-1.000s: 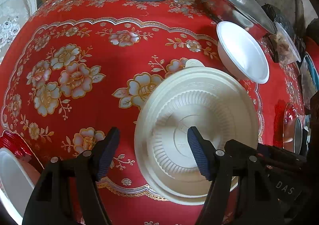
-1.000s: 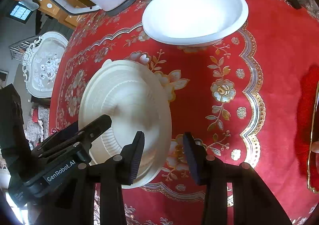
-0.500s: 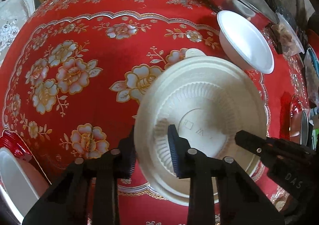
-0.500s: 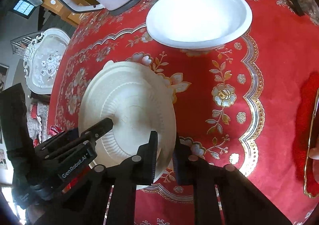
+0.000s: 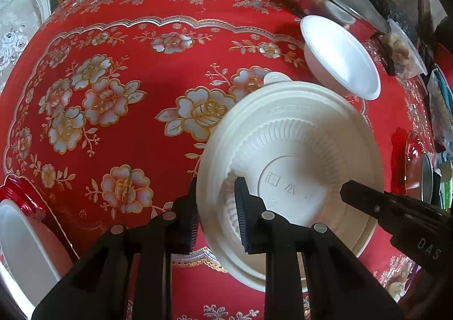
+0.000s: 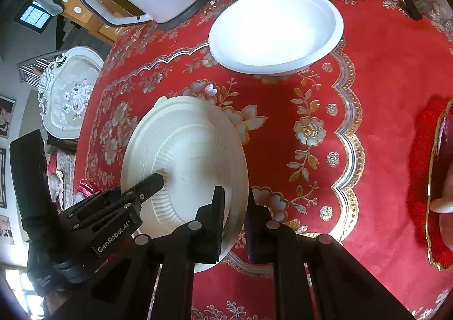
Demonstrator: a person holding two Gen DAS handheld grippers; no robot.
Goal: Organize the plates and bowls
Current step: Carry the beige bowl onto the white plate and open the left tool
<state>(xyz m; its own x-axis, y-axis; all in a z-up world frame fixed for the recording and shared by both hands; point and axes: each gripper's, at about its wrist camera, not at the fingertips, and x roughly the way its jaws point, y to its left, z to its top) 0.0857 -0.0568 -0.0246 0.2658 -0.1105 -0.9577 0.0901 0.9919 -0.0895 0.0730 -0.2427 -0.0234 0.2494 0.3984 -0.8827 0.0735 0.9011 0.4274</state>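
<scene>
Cream ribbed plastic plate (image 5: 291, 150), turned underside up, is pinched at opposite rim edges: the left gripper (image 5: 216, 215) clamps its left edge, the right gripper (image 6: 235, 216) its right edge, low over the red flowered worktop (image 5: 113, 45). Nothing looks stacked yet; the white foam bowl (image 6: 276, 32) sits apart beyond it, so most of the sorting seems left.

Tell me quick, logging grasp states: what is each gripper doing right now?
Left gripper: closed on the rim of the upside-down cream plate.
Right gripper: closed on the same plate's opposite rim.
</scene>
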